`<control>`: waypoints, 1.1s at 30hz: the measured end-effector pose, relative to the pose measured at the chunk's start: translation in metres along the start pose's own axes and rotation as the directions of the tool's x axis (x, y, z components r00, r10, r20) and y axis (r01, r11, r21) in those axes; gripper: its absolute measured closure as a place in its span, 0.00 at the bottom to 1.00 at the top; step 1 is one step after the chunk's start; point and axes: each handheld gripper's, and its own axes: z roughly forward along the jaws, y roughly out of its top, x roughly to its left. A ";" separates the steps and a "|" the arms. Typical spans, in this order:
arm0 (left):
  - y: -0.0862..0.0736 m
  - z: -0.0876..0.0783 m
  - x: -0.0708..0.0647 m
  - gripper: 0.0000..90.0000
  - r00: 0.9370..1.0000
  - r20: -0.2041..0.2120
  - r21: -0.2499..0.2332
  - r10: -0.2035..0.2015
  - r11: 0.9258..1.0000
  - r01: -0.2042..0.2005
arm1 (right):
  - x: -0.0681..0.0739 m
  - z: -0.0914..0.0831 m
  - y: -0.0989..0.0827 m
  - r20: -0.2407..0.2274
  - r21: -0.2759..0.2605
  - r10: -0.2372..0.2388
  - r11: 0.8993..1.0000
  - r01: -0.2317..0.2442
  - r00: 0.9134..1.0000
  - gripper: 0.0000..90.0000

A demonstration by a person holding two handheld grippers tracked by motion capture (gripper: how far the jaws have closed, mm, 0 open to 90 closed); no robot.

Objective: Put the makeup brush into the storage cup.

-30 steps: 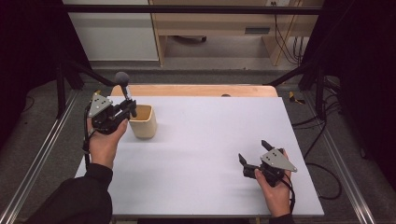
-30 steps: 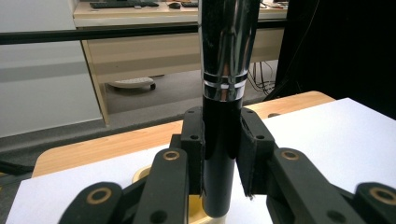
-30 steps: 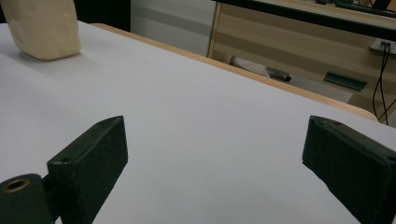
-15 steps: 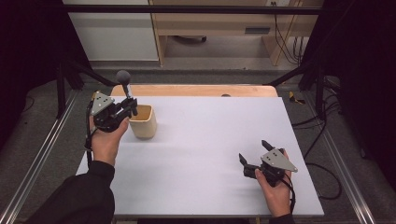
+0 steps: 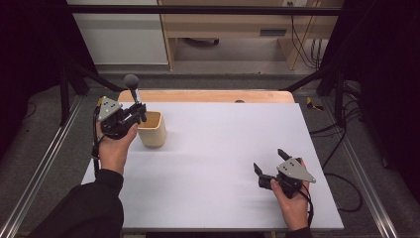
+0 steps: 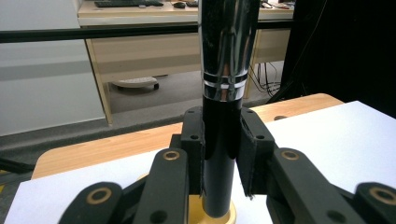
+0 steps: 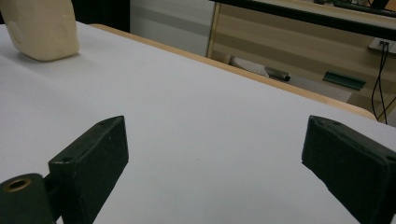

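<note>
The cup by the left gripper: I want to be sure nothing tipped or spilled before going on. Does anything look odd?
Nothing stands out. The cup stands upright on the white table, with no spill. The left gripper holds a brush upright over the cup. The right gripper is open, apart from both.

Behind the white table [image 5: 218, 163] is a grey floor [image 5: 237, 52]. A light wooden desk [image 5: 233, 25] stands there, with a white cabinet [image 5: 119, 42] beside it.
</note>
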 end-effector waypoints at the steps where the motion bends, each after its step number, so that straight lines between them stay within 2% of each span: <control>1: 0.000 0.000 0.001 0.83 1.000 0.000 -0.002 -0.003 1.000 0.003 | 0.000 0.000 0.000 -0.001 0.000 0.000 1.000 0.000 1.000 0.08; 21: -0.002 0.010 0.008 0.83 1.000 -0.012 -0.011 -0.016 1.000 0.016 | 0.000 0.000 -0.001 -0.004 -0.011 0.006 1.000 -0.006 1.000 0.08; 29: -0.005 0.013 0.007 0.83 1.000 -0.008 -0.012 -0.021 1.000 0.021 | 0.000 0.001 -0.001 -0.006 -0.005 0.006 1.000 -0.006 1.000 0.08; 33: -0.007 0.014 0.006 0.83 0.999 0.001 -0.016 -0.036 0.999 0.036 | 0.001 0.001 -0.001 -0.006 -0.005 0.005 1.000 -0.005 1.000 0.08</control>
